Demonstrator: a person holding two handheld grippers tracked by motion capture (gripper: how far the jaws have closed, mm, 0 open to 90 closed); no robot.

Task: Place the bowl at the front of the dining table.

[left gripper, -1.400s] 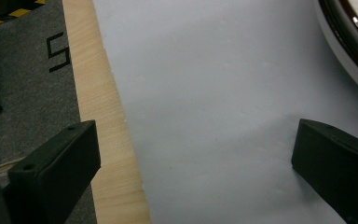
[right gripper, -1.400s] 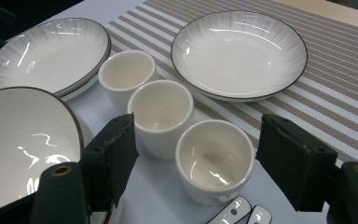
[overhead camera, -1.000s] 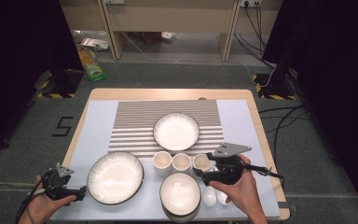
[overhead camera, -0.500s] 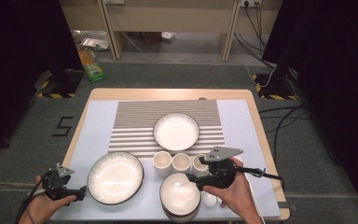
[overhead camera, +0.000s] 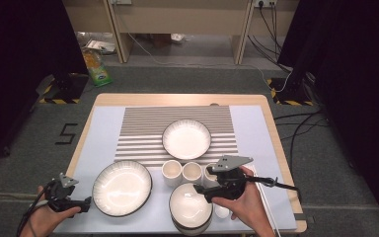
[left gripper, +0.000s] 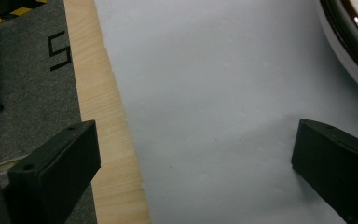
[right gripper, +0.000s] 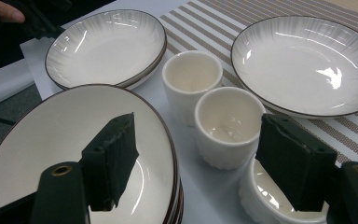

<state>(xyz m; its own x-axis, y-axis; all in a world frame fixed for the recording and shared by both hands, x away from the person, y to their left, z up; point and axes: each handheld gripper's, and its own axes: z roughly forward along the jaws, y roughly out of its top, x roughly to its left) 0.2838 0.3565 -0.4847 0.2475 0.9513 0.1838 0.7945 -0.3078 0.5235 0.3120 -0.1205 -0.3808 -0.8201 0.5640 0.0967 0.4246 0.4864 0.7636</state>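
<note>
You're looking down on a light wooden table (overhead camera: 187,99) standing on grey carpet (overhead camera: 187,79). At twelve o'clock, beyond the table, you've got pale wooden furniture (overhead camera: 177,19) with upright legs, and white cables (overhead camera: 150,49) running across the floor beneath it. At eleven o'clock a green packet (overhead camera: 96,66) lies on the floor. Black curtains (overhead camera: 24,44) close you in at nine and three o'clock, with yellow-and-black hazard tape (overhead camera: 59,100) at their feet on both sides. At nine o'clock a black "5" (overhead camera: 65,133) is marked on the carpet. Black cables (overhead camera: 301,128) trail over the floor at three o'clock. The light falls evenly from above.
</note>
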